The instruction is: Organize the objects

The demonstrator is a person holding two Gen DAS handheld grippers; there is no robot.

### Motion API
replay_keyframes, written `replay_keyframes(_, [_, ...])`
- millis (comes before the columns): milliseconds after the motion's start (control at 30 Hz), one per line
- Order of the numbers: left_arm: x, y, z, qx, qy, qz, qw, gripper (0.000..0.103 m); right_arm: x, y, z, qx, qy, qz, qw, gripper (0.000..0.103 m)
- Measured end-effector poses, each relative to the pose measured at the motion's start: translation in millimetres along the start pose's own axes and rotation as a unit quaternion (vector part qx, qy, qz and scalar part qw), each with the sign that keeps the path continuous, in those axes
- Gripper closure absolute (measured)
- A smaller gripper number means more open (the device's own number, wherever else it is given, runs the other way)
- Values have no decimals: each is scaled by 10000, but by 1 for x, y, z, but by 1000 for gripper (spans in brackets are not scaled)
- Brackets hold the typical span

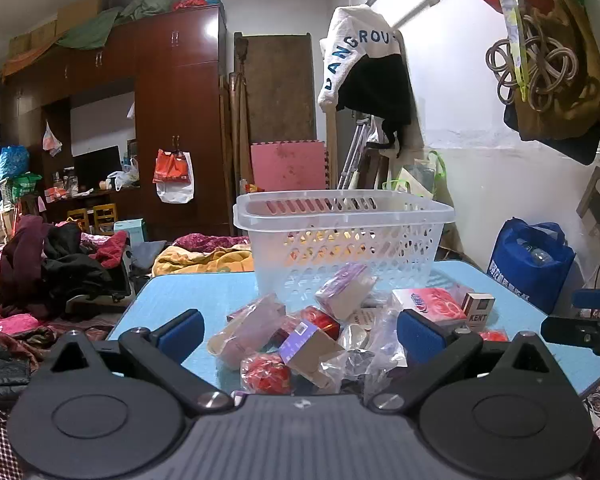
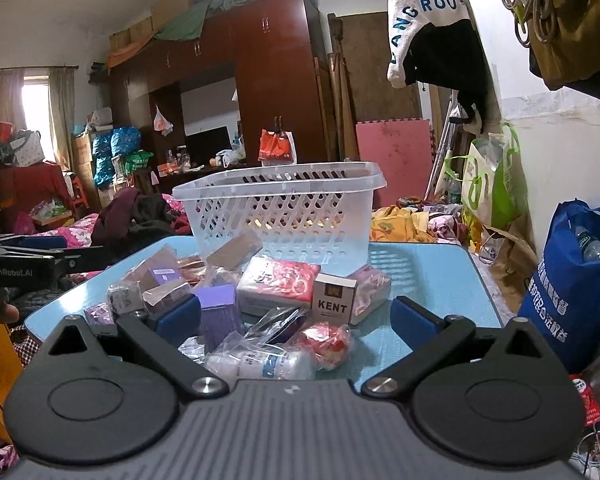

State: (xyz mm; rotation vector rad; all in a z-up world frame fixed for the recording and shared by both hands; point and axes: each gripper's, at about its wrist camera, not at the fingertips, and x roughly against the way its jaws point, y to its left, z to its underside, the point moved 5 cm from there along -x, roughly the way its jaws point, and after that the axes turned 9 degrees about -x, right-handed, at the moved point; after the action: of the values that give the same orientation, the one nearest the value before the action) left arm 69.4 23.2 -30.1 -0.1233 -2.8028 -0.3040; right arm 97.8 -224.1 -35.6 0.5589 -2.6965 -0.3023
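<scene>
I saw the blue table (image 1: 188, 292) carrying a clear perforated basket (image 1: 344, 236) at its far side. In front of the basket lay a loose pile of small packages: a red-patterned pack (image 2: 278, 282), a KENT box (image 2: 333, 298) touching it, and a purple box (image 2: 219, 312). My left gripper (image 1: 300, 330) and right gripper (image 2: 296, 318) both stood spread wide, holding nothing, above the pile's near edge.

- In the centre of your left view the basket (image 1: 344, 216) is clear white plastic with a lattice of holes.
- The table (image 1: 188, 292) under it is light blue.
- The KENT box (image 2: 334, 298) in the centre of your right view is white with black letters.
- Your gripper pads (image 2: 178, 318) are dark blue on black arms.
- At right the bag (image 2: 572, 292) is deep blue with white writing.
</scene>
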Motion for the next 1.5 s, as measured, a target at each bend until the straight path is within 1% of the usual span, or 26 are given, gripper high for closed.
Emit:
replay_keyframes(533, [0,-3,-1,11,-37,36,10000,0,2,-1,-1,56,-205,97,9997,0])
replay_keyframes(767, [0,-3,0,61,-103,113,9999,0,4,-2,-1,60,-300,117,9995,0])
replay_keyframes(1300, [1,-2,1,61,-166,144,9997,0,3,1,0,115,-318,22,9994,0])
replay_keyframes(1500, [3,-2,1,24,-228,160,9996,0,2,3,1,101,-316,-95,9994,0])
